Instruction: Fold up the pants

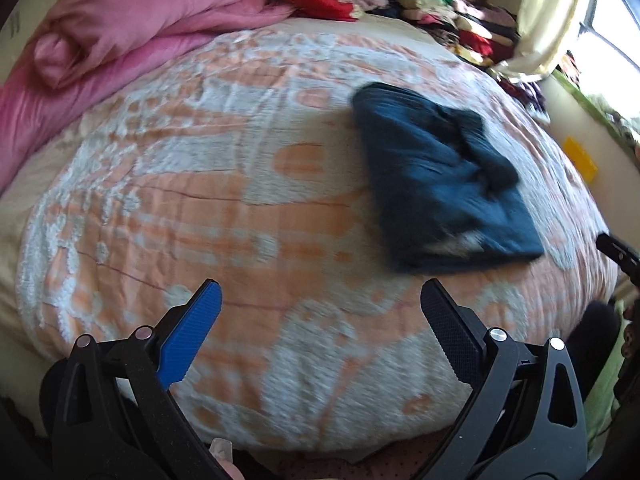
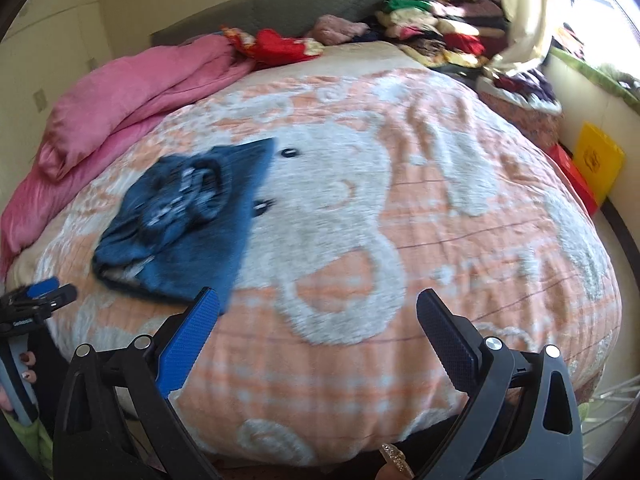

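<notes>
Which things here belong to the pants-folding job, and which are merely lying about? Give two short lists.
Part of the job:
- blue pants, lying folded on the bed blanket
- left gripper, open and empty
- right gripper, open and empty

Lying about:
- pink quilt
- red cloth
- clothes pile
- yellow box

Motion blur smears the folded pants (image 1: pixel 444 184), so their seams and the pale patch at the near edge cannot be made out. The left tool (image 2: pixel 38 296) shows only its tips at the picture's left edge. The far clothes pile (image 2: pixel 436 28) is too small to sort.
</notes>
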The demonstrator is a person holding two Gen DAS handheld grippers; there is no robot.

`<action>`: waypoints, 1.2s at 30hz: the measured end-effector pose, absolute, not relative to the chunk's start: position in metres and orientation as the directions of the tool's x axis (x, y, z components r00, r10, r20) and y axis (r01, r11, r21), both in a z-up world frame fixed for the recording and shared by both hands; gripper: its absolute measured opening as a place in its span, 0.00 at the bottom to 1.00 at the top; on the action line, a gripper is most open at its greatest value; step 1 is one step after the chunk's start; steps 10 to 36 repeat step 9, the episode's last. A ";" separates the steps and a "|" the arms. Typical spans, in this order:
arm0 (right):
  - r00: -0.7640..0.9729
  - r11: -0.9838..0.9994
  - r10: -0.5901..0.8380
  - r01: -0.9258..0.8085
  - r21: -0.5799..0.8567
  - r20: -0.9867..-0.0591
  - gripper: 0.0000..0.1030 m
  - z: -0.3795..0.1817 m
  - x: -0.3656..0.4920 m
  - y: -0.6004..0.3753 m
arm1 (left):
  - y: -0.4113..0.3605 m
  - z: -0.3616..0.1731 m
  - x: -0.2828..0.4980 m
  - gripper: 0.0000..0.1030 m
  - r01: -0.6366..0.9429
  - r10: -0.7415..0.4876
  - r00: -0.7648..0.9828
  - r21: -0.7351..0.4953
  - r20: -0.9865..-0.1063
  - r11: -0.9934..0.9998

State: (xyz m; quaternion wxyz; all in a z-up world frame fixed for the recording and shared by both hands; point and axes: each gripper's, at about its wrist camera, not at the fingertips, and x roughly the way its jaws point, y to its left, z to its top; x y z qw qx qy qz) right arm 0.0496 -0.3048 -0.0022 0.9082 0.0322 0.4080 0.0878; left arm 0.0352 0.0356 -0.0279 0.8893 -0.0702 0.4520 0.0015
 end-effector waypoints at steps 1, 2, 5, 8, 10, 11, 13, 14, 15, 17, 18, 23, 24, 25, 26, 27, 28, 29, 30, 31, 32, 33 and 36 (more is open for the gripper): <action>0.654 0.985 0.174 -0.111 0.134 -0.736 0.96 -0.002 0.056 -0.314 | 0.050 -0.029 0.043 0.91 -0.099 -0.043 0.588 -0.124 -0.808 0.987; 0.657 0.986 0.164 -0.094 0.136 -0.736 0.96 -0.002 0.062 -0.322 | 0.066 -0.029 0.051 0.91 -0.134 -0.011 0.581 -0.109 -0.814 0.985; 0.670 0.991 0.098 -0.001 0.132 -0.736 0.96 0.001 0.090 -0.360 | 0.122 -0.032 0.085 0.91 -0.253 0.078 0.558 -0.080 -0.826 0.964; 0.662 0.991 -0.009 0.109 0.084 -0.749 0.96 -0.003 0.128 -0.408 | 0.179 -0.038 0.120 0.91 -0.381 0.191 0.519 -0.026 -0.833 0.924; 0.651 0.987 -0.062 0.152 0.050 -0.757 0.96 -0.006 0.145 -0.426 | 0.198 -0.041 0.130 0.91 -0.432 0.234 0.504 -0.008 -0.832 0.902; 0.651 0.987 -0.062 0.152 0.050 -0.757 0.96 -0.006 0.145 -0.426 | 0.198 -0.041 0.130 0.91 -0.432 0.234 0.504 -0.008 -0.832 0.902; 0.651 0.987 -0.062 0.152 0.050 -0.757 0.96 -0.006 0.145 -0.426 | 0.198 -0.041 0.130 0.91 -0.432 0.234 0.504 -0.008 -0.832 0.902; 0.651 0.987 -0.062 0.152 0.050 -0.757 0.96 -0.006 0.145 -0.426 | 0.198 -0.041 0.130 0.91 -0.432 0.234 0.504 -0.008 -0.832 0.902; 0.651 0.987 -0.062 0.152 0.050 -0.757 0.96 -0.006 0.145 -0.426 | 0.198 -0.041 0.130 0.91 -0.432 0.234 0.504 -0.008 -0.832 0.902; 0.651 0.987 -0.062 0.152 0.050 -0.757 0.96 -0.006 0.145 -0.426 | 0.198 -0.041 0.130 0.91 -0.432 0.234 0.504 -0.008 -0.832 0.902; 0.651 0.987 -0.062 0.152 0.050 -0.757 0.96 -0.006 0.145 -0.426 | 0.198 -0.041 0.130 0.91 -0.432 0.234 0.504 -0.008 -0.832 0.902; 0.651 0.987 -0.062 0.152 0.050 -0.757 0.96 -0.006 0.145 -0.426 | 0.198 -0.041 0.130 0.91 -0.432 0.234 0.504 -0.008 -0.832 0.902; 0.651 0.987 -0.062 0.152 0.050 -0.757 0.96 -0.006 0.145 -0.426 | 0.198 -0.041 0.130 0.91 -0.432 0.234 0.504 -0.008 -0.832 0.902; 0.651 0.987 -0.062 0.152 0.050 -0.757 0.96 -0.006 0.145 -0.426 | 0.198 -0.041 0.130 0.91 -0.432 0.234 0.504 -0.008 -0.832 0.902; 0.651 0.987 -0.062 0.152 0.050 -0.757 0.96 -0.006 0.145 -0.426 | 0.198 -0.041 0.130 0.91 -0.432 0.234 0.504 -0.008 -0.832 0.902; 0.651 0.987 -0.062 0.152 0.050 -0.757 0.96 -0.006 0.145 -0.426 | 0.198 -0.041 0.130 0.91 -0.432 0.234 0.504 -0.008 -0.832 0.902; 0.651 0.987 -0.062 0.152 0.050 -0.757 0.96 -0.006 0.145 -0.426 | 0.198 -0.041 0.130 0.91 -0.432 0.234 0.504 -0.008 -0.832 0.902; 0.651 0.987 -0.062 0.152 0.050 -0.757 0.96 -0.006 0.145 -0.426 | 0.198 -0.041 0.130 0.91 -0.432 0.234 0.504 -0.008 -0.832 0.902; 0.651 0.987 -0.062 0.152 0.050 -0.757 0.96 -0.006 0.145 -0.426 | 0.198 -0.041 0.130 0.91 -0.432 0.234 0.504 -0.008 -0.832 0.902; 0.651 0.987 -0.062 0.152 0.050 -0.757 0.96 -0.006 0.145 -0.426 | 0.198 -0.041 0.130 0.91 -0.432 0.234 0.504 -0.008 -0.832 0.902; 0.651 0.987 -0.062 0.152 0.050 -0.757 0.96 -0.006 0.145 -0.426 | 0.198 -0.041 0.130 0.91 -0.432 0.234 0.504 -0.008 -0.832 0.902; 0.651 0.987 -0.062 0.152 0.050 -0.757 0.96 -0.006 0.145 -0.426 | 0.198 -0.041 0.130 0.91 -0.432 0.234 0.504 -0.008 -0.832 0.902; 0.651 0.987 -0.062 0.152 0.050 -0.757 0.96 -0.006 0.145 -0.426 | 0.198 -0.041 0.130 0.91 -0.432 0.234 0.504 -0.008 -0.832 0.902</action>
